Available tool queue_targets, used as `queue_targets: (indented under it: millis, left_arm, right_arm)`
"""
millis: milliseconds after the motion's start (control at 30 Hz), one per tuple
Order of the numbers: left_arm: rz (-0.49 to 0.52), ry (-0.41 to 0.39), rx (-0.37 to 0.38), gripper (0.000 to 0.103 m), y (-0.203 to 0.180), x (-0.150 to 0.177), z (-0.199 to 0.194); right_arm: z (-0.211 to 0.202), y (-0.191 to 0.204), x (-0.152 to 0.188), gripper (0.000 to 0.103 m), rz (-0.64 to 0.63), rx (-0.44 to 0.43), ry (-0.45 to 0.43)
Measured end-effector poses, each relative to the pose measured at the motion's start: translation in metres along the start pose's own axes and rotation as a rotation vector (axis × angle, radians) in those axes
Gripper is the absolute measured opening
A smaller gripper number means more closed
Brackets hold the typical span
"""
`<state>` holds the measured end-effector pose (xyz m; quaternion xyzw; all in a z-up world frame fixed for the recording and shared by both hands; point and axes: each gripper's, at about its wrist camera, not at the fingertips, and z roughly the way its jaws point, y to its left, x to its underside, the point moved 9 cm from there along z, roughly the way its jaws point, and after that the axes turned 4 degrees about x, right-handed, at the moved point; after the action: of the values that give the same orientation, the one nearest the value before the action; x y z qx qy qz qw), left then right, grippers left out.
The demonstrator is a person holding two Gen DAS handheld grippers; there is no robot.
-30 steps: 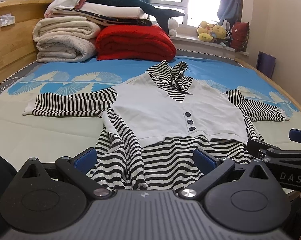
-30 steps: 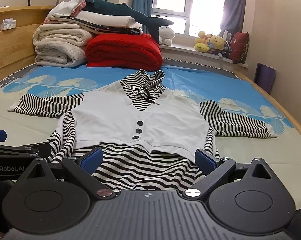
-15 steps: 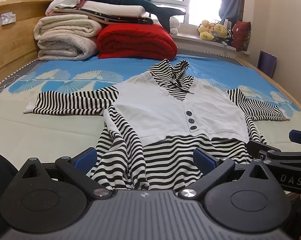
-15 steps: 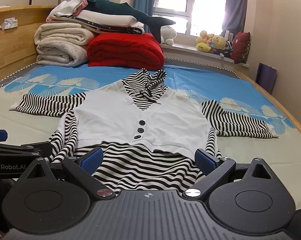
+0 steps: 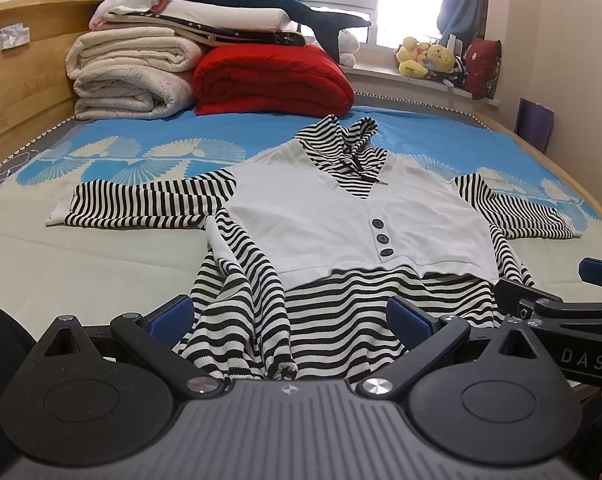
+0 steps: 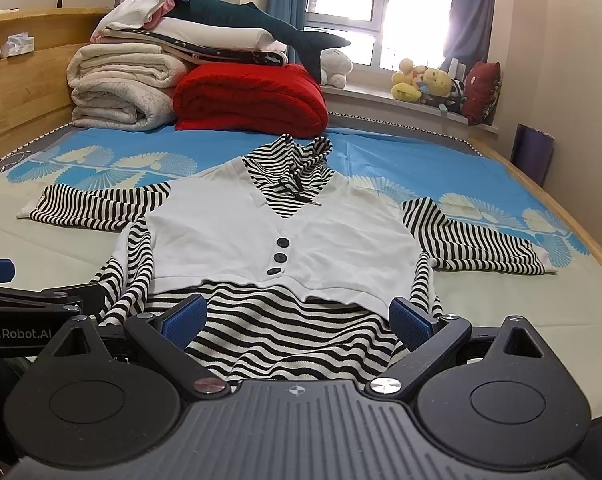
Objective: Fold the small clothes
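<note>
A small black-and-white striped hooded top with a white buttoned vest front lies face up on the bed, sleeves spread to both sides. Its lower left side is bunched into a raised fold. My left gripper hangs open just over the near hem, blue pads wide apart with nothing between them. Open as well, my right gripper hovers above the hem's right part. Each gripper shows at the edge of the other's view.
Folded white blankets, a red quilt and a plush shark are piled at the far end of the bed. Soft toys line the windowsill. A wooden bed frame runs along the right side.
Both views have crept slightly forward towards the top. The garment lies as before and both grippers keep the same width.
</note>
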<state>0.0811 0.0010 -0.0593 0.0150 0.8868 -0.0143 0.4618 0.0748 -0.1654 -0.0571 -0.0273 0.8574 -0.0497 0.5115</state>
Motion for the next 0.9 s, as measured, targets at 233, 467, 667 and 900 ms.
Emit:
queue_targets:
  millis: [233, 467, 667, 900]
  left_arm:
    - [-0.010, -0.001, -0.005, 0.102, 0.003, -0.002, 0.000]
    - [-0.013, 0.000, -0.001, 0.102, 0.004, -0.003, -0.003]
    - [-0.003, -0.014, 0.011, 0.102, 0.000, -0.002, -0.003]
    - [0.033, -0.024, 0.008, 0.102, -0.006, -0.005, -0.004]
  right_arm:
    - [0.001, 0.003, 0.002, 0.097, -0.006, -0.002, 0.008]
    - [0.000, 0.003, 0.003, 0.097, -0.018, 0.006, 0.008]
    - [0.000, 0.003, 0.007, 0.097, -0.031, 0.021, 0.014]
    - [0.004, -0.003, 0.005, 0.097, -0.033, 0.057, 0.008]
